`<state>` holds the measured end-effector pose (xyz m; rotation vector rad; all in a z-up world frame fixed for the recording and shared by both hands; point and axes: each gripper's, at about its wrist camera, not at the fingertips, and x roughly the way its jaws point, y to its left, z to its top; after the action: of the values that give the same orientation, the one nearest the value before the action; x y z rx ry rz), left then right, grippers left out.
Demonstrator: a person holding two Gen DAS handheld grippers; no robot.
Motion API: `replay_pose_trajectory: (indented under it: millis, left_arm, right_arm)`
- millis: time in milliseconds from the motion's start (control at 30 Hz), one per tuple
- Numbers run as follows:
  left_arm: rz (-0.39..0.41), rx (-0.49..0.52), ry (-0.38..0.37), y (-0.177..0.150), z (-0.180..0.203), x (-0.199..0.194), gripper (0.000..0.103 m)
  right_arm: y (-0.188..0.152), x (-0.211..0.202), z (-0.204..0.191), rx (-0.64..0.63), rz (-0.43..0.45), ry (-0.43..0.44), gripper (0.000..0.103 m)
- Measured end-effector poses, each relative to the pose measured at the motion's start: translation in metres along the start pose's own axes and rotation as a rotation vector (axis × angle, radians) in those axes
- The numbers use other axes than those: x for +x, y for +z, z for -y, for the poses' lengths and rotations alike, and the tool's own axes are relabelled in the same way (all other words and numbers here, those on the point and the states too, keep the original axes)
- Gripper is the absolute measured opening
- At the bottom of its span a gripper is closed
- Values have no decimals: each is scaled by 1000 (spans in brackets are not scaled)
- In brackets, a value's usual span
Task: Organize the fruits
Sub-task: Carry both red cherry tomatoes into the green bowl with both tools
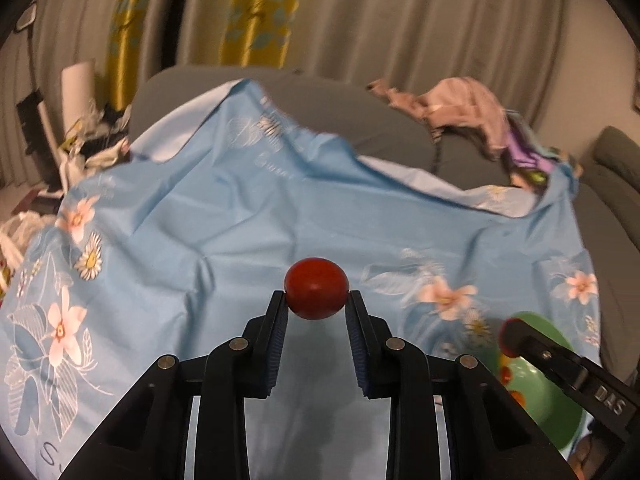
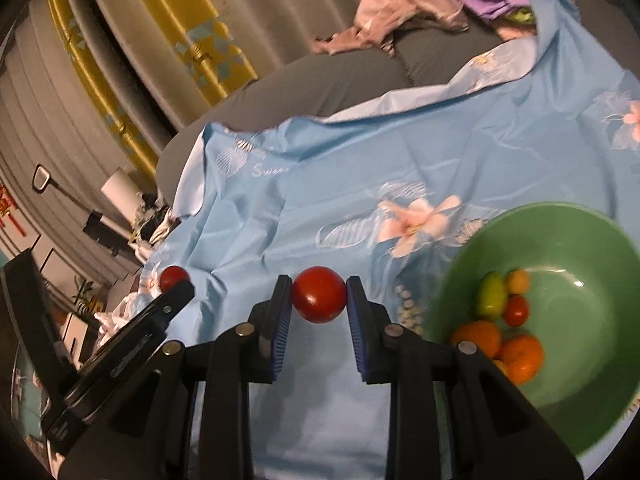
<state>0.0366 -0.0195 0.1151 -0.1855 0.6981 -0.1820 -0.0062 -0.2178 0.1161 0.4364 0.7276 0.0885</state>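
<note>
My left gripper [image 1: 316, 294] is shut on a red tomato [image 1: 316, 288] and holds it above the blue flowered cloth [image 1: 224, 216]. My right gripper [image 2: 319, 282] is shut on a second red tomato [image 2: 319, 294], just left of the green bowl [image 2: 568, 396]. The bowl holds two oranges [image 2: 520, 354], a green fruit [image 2: 492, 295], a small red tomato [image 2: 516, 311] and a small yellow fruit [image 2: 518, 280]. In the left wrist view the right gripper [image 1: 516, 342] with its tomato shows at the lower right over the bowl [image 1: 544, 404]. In the right wrist view the left gripper [image 2: 176, 286] shows at the left with its tomato [image 2: 173, 276].
The cloth covers a grey sofa [image 1: 320, 104]. A heap of clothes [image 1: 460, 108] lies at the sofa's back right. Clutter and a white roll [image 1: 80, 88] stand at the far left. Curtains [image 1: 256, 12] hang behind.
</note>
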Motion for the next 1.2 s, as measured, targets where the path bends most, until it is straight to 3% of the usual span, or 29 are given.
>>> replay_pose_trajectory:
  millis: [167, 533, 700, 900, 1033, 1200]
  left_arm:
    - [27, 60, -77, -3, 23, -17, 29]
    - [3, 176, -194, -22, 77, -25, 29]
    - [-52, 207, -230, -36, 100, -14, 29]
    - [-134, 269, -335, -47, 128, -2, 30]
    - [-136, 318, -351, -50, 141, 1, 30]
    - [-207, 318, -365, -60, 147, 20, 30]
  right_arm:
    - [-13, -31, 8, -14, 69, -61, 28]
    - [-14, -43, 56, 53, 107, -173, 29]
    - [-14, -54, 75, 76, 121, -210, 29]
    - [-14, -59, 90, 110, 118, -243, 29]
    - [-16, -58, 101, 133, 108, -253, 29]
    - [-16, -56, 107, 151, 93, -274, 29]
